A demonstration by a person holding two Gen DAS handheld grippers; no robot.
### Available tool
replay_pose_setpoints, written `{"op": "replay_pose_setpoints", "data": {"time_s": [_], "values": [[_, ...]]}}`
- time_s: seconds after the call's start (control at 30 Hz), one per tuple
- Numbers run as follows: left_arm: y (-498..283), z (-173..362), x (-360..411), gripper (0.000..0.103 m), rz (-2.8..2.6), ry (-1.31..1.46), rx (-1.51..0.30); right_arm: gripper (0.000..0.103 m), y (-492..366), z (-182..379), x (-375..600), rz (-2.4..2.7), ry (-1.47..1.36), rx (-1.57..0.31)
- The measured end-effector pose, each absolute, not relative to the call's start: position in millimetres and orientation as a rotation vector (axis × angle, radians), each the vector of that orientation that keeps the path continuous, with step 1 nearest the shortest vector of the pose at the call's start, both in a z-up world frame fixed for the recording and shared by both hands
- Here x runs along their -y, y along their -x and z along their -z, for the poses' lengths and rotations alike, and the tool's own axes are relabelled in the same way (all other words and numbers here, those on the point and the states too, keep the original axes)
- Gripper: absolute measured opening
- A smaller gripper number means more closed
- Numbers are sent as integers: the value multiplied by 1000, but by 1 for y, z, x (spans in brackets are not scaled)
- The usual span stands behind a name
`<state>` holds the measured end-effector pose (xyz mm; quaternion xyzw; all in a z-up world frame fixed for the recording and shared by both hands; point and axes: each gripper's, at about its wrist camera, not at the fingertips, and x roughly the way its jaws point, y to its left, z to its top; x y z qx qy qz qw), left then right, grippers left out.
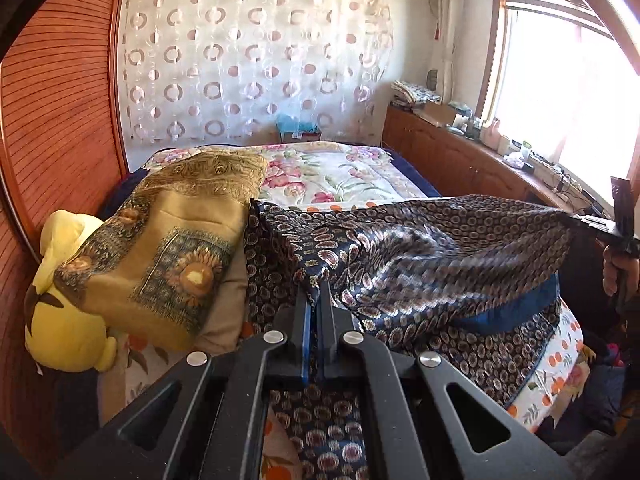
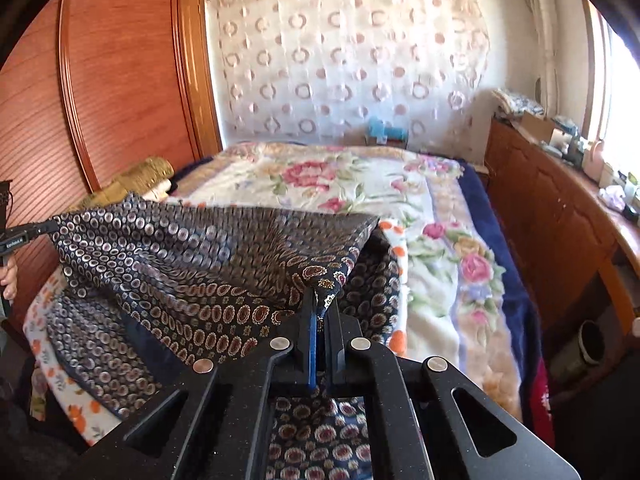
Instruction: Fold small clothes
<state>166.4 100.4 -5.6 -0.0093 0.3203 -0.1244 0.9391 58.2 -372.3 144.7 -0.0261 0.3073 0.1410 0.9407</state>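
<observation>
Left wrist view: both hand-held grippers level, left hand-held gripper (image 1: 314,294) and right hand-held gripper (image 2: 322,300) each clamped on patterned cloth (image 1: 420,240).

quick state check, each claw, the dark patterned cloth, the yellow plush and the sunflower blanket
left claw: shut on the cloth's corner
right claw: shut on another corner
patterned cloth: lifted, stretched between both claws, lower part draped on bed
yellow plush: lying against wooden headboard
sunflower blanket: folded, resting partly over plush
</observation>
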Motion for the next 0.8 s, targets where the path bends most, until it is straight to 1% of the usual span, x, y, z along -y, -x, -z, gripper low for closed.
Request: {"op": "replay_pose_setpoints", "data": {"time_s": [0.1,0.23,0.33,0.4,0.43,0.47,0.5,0.53,0.57,0.63,0.7,0.8], "values": [[-160,16,-106,3,238,22,-685,2,-41,-143,378,-274,57,-644],[-153,47,-109,3,217,35,-740,2,-42,-106,384,-234,53,-743],[-152,64,-108,3,217,44,-778,2,-56,-80,374,-191,94,-777],[-148,72,-104,6,219,28,-805,7,-62,-68,363,-155,106,-784],[-145,72,-103,23,210,22,-802,13,-61,-67,359,-147,97,-767],[-141,71,-103,33,209,26,-793,26,-61,-69,354,-137,85,-746],[-136,69,-104,44,219,37,-779,35,-60,-74,347,-123,84,-725],[-131,66,-104,44,227,40,-772,50,-58,-80,341,-124,85,-701],[-127,64,-103,45,231,38,-770,53,-55,-84,333,-136,85,-672],[-117,61,-102,50,227,20,-755,53,-45,-93,312,-154,102,-618],[-108,62,-101,50,216,18,-741,53,-35,-99,289,-195,108,-573],[-102,67,-97,50,236,27,-754,53,-31,-93,247,-321,114,-574]]}}
